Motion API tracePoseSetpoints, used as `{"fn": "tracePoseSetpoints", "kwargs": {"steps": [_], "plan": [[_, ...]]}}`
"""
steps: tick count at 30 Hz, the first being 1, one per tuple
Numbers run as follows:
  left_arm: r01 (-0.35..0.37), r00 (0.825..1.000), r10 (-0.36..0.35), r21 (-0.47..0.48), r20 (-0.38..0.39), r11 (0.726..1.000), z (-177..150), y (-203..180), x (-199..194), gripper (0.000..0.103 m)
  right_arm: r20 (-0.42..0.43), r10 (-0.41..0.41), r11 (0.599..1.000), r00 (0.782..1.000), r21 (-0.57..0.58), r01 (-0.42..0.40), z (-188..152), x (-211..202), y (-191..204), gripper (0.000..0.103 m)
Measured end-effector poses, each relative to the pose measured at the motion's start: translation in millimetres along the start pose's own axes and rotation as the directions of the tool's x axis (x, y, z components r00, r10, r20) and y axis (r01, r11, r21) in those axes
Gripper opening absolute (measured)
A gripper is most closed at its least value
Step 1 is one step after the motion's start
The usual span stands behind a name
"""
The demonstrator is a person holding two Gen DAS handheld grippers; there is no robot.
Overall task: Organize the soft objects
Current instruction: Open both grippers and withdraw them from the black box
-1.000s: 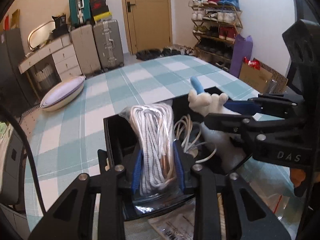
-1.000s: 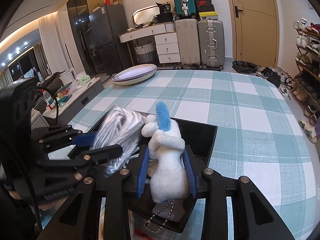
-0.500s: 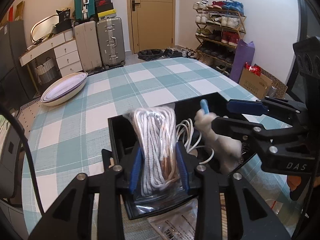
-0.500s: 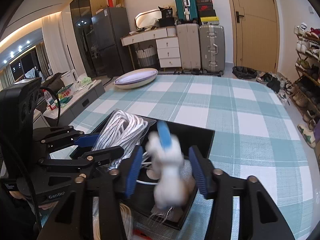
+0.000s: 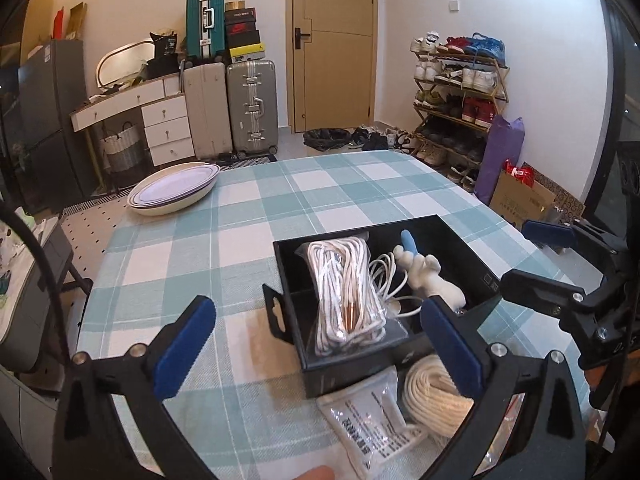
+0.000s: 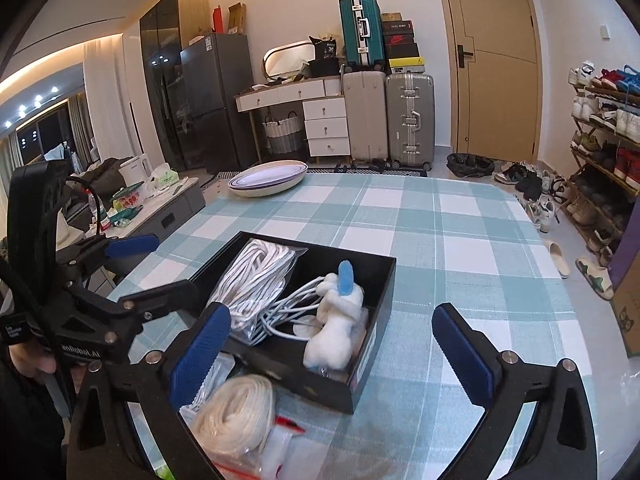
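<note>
Both the left gripper [image 5: 316, 344] and the right gripper [image 6: 332, 344] have just spread their fingers wide, nothing between them. The cream rope coil [image 6: 232, 412] lies on the bench just in front of the black box [image 6: 376, 320], nearer the left gripper, ahead of its right finger.

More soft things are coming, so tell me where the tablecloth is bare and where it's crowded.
Bare: the checked tablecloth between the black box and the stacked oval plates, and right of the box. Crowded: the near edge, with the cream rope coil and plastic packets.
</note>
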State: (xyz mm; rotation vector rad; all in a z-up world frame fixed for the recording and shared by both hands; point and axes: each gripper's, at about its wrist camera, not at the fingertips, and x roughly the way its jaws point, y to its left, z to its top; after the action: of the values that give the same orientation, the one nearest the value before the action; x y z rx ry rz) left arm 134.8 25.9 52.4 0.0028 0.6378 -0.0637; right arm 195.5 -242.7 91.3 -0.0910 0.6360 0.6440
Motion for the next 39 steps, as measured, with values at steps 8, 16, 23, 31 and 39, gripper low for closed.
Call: {"fn": "tracePoseSetpoints", "kwargs": {"steps": [8,16,23,31,39], "plan": [[-0.036,0.998,0.037,-0.034,0.050,0.999,-22,4,-35,0.103,0.008,0.011,1.000,1.000,-0.015,-0.011,-18,-23,14,0.102],[-0.052,0.997,0.053,-0.027,0.058,0.998,-36,1,-50,0.103,0.017,0.012,1.000,1.000,-0.018,-0.012,-35,-46,24,0.102],[-0.032,0.998,0.034,-0.037,0.051,0.999,-49,-5,-62,0.103,0.013,0.018,1.000,1.000,0.002,-0.018,-51,-61,22,0.102],[-0.033,0.999,0.034,-0.022,0.024,0.999,-64,-11,-63,0.103,-0.030,0.030,1.000,0.999,-0.001,-0.030,-65,-60,23,0.102],[-0.040,0.999,0.040,-0.006,-0.003,0.999,-72,-18,-61,0.103,-0.058,0.047,0.998,0.997,-0.041,-0.049,-69,-55,32,0.102]]}}
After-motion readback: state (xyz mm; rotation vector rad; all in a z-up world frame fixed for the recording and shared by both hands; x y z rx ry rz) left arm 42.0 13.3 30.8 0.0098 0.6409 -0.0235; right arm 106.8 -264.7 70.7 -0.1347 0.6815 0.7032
